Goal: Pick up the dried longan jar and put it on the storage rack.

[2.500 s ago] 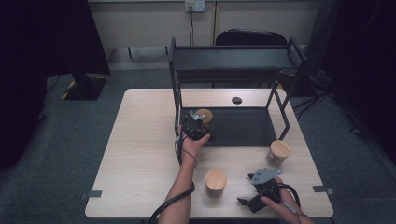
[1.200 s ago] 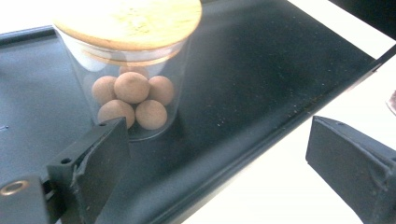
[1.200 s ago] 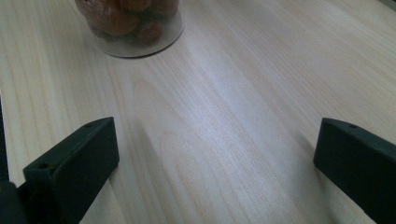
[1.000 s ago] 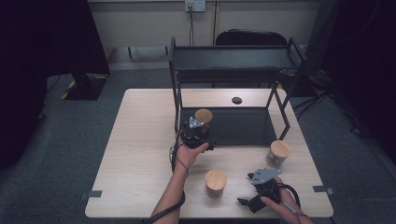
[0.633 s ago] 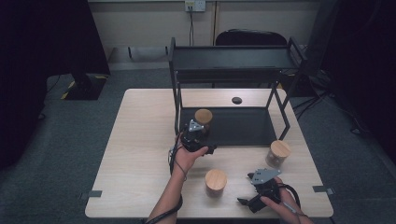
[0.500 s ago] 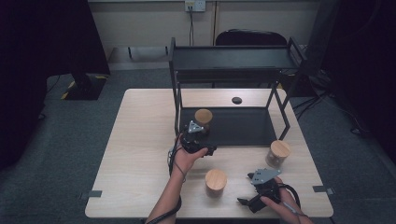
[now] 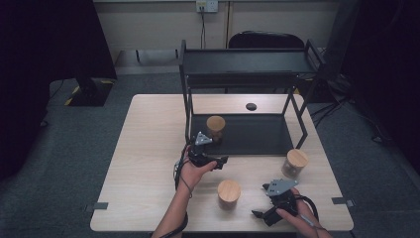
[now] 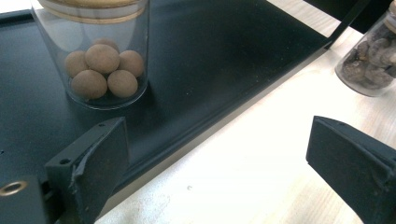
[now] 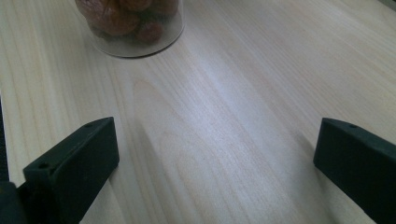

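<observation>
Three lidded glass jars stand in sight, counted from the black rack (image 7: 247, 69) as landmark: one jar of round brown balls (image 7: 215, 128) on the rack's bottom tray (image 7: 257, 134), near its front left corner; one jar of dark pieces (image 7: 295, 163) on the table (image 7: 148, 148) just off the rack's front right leg; one jar of reddish fruit (image 7: 229, 193) on the table well in front of the rack; one small black disc (image 7: 251, 106) lies on the table behind the tray.

Two grippers: the left gripper (image 7: 204, 152) hovers at the tray's front edge, just before the ball jar, its jaws spread wide with nothing between them; the right gripper (image 7: 270, 210) sits near the table's front edge, well in front of the rack, jaws likewise apart and empty.

The high view gives only wooden lids; the left gripper view shows the balls (image 8: 103, 67) inside their jar and the dark pieces (image 8: 373, 56) off to the side; the right gripper view shows the reddish fruit (image 9: 130, 21) ahead of its jaws.

Against the earliest frame, the left gripper has drawn back from the ball jar, which it then reached up to and which now stands free on the tray; the right hand has kept its place.
</observation>
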Motion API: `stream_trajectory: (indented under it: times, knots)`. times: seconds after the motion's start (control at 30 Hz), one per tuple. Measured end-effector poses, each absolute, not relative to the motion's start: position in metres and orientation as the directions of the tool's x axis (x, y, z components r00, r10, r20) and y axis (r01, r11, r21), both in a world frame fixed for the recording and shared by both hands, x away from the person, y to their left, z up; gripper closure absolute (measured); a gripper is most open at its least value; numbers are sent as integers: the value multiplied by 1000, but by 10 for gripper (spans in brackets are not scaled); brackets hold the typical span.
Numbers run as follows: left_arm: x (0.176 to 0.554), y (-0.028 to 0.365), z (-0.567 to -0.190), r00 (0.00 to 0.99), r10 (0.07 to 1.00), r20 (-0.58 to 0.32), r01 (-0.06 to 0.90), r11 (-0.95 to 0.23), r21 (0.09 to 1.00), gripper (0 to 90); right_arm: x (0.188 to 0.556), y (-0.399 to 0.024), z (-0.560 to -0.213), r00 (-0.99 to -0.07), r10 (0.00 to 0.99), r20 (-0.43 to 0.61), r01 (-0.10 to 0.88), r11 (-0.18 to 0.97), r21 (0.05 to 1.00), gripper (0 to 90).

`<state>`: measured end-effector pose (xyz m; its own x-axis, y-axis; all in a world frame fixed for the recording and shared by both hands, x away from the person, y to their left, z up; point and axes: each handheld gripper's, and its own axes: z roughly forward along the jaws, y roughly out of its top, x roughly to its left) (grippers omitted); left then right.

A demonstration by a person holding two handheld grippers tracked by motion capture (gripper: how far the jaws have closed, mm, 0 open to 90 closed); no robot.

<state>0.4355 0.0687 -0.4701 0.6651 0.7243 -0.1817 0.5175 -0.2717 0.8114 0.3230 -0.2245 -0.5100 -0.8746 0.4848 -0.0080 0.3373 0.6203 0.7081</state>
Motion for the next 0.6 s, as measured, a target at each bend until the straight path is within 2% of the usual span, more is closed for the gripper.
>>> stream_trajectory:
  times: [0.6]
  knots:
    - [427,85,-468,662,729,-175,517,-275,811,58,323,-224,-510,-875,484,-9,337,621,708,0]
